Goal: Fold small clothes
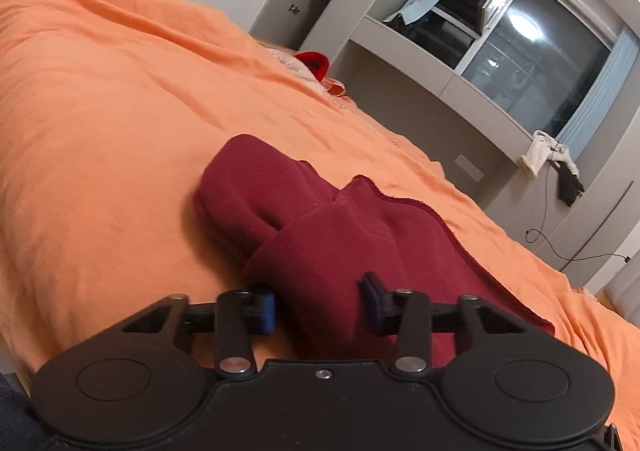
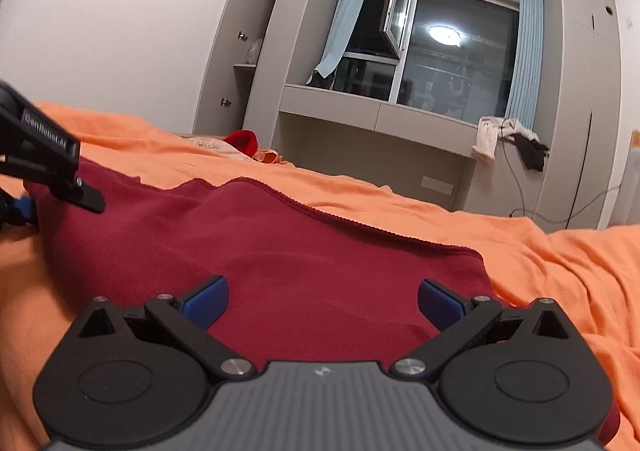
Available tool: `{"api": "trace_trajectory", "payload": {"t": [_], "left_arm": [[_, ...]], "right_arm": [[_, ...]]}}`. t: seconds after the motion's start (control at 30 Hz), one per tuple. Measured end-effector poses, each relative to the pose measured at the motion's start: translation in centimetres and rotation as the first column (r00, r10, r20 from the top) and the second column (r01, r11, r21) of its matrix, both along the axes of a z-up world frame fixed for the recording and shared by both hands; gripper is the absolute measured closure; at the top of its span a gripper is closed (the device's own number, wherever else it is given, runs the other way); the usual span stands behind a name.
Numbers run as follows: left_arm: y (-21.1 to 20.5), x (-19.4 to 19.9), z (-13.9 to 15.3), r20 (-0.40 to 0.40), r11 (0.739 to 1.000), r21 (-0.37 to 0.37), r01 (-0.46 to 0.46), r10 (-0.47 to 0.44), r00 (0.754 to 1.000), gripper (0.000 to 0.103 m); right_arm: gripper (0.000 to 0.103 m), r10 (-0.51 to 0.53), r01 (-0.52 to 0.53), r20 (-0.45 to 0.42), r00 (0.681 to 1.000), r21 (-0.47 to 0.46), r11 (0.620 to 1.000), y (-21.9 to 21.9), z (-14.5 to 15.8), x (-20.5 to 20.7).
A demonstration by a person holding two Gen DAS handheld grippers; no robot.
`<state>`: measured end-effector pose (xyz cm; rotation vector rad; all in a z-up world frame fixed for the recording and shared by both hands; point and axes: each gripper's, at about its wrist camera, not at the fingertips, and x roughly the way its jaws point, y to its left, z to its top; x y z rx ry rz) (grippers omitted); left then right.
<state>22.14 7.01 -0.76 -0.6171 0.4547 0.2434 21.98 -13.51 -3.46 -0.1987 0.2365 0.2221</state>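
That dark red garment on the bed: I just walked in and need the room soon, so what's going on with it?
A person is folding the red garment on the orange bedspread with two handheld grippers. The left gripper has a bunched fold of the cloth between its pads, which sit against it. The right gripper is open over the flat part, gripping nothing. The garment is partly bunched, not yet neatly folded.

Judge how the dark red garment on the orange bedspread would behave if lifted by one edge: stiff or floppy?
Probably floppy: the dark red garment already bunches into soft folds between the left gripper pads. It likely drapes and sags from one edge, since it follows the orange bedspread. Its knit surface looks unlikely to slip.
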Motion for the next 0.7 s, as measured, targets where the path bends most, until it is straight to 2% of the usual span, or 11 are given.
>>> {"api": "trace_trajectory", "payload": {"t": [0.07, 0.13, 0.27, 0.37, 0.43, 0.47, 0.57, 0.7], "left_arm": [[-0.1, 0.2, 0.4, -0.003, 1.0, 0.001, -0.008, 0.008, 1.0, 0.067], [-0.6, 0.5, 1.0, 0.011, 1.0, 0.027, -0.004, 0.003, 1.0, 0.077], [-2.5, 1.2, 3.3, 0.072, 0.989, 0.144, 0.038, -0.049, 0.996, 0.082], [-4.7, 2.1, 5.7, 0.125, 0.963, 0.25, 0.101, -0.136, 0.983, 0.082], [-6.8, 2.8, 7.4, 0.142, 0.922, 0.35, 0.165, -0.226, 0.964, 0.083], [-8.2, 3.1, 8.3, 0.139, 0.892, 0.404, 0.203, -0.279, 0.95, 0.083], [-12.3, 3.9, 10.5, 0.108, 0.784, 0.537, 0.311, -0.43, 0.896, 0.083], [-17.8, 3.8, 11.1, 0.046, 0.648, 0.632, 0.424, -0.577, 0.815, 0.083]], "right_arm": [[0.0, 0.003, -0.002, -0.012, 1.0, 0.021, 1.0, -0.5, 0.4, 0.0], [0.0, 0.0, 0.001, -0.015, 1.0, 0.026, 1.0, -1.0, 0.9, -0.3], [0.0, -0.005, 0.004, 0.015, 1.0, 0.022, 1.0, -2.6, 1.9, -1.1], [0.0, -0.031, 0.029, 0.048, 0.998, 0.049, 0.998, -4.7, 3.1, -1.6], [0.0, -0.062, 0.057, 0.06, 0.996, 0.087, 0.995, -6.9, 3.9, -1.7], [0.0, -0.08, 0.073, 0.059, 0.995, 0.109, 0.991, -8.1, 4.2, -1.8], [0.0, -0.136, 0.127, 0.042, 0.99, 0.164, 0.978, -11.9, 4.6, -1.5], [0.0, -0.26, 0.255, -0.002, 0.966, 0.192, 0.948, -16.6, 5.3, -0.4]]}}
